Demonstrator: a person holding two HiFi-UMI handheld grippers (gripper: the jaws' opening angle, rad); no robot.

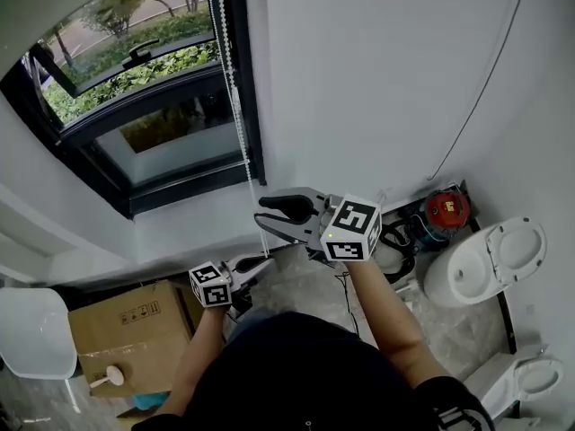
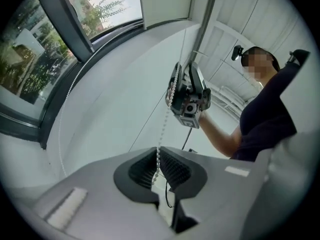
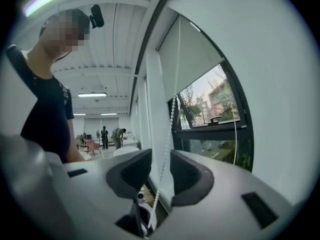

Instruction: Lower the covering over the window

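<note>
- The left gripper (image 2: 159, 166) has its jaws closed tight on the bead chain (image 2: 165, 118), low on the loop.
- The right gripper (image 3: 161, 171) has its jaws apart. The chain passes between the pads without being pressed, higher on the loop.
- The chain hangs along the right edge of the window (image 1: 135, 106).
- The roller blind (image 3: 192, 59) covers only the top of the window; most of the glass is bare.
- Judgement: lowering is at an early stage, and further pulls on the chain remain.
</note>
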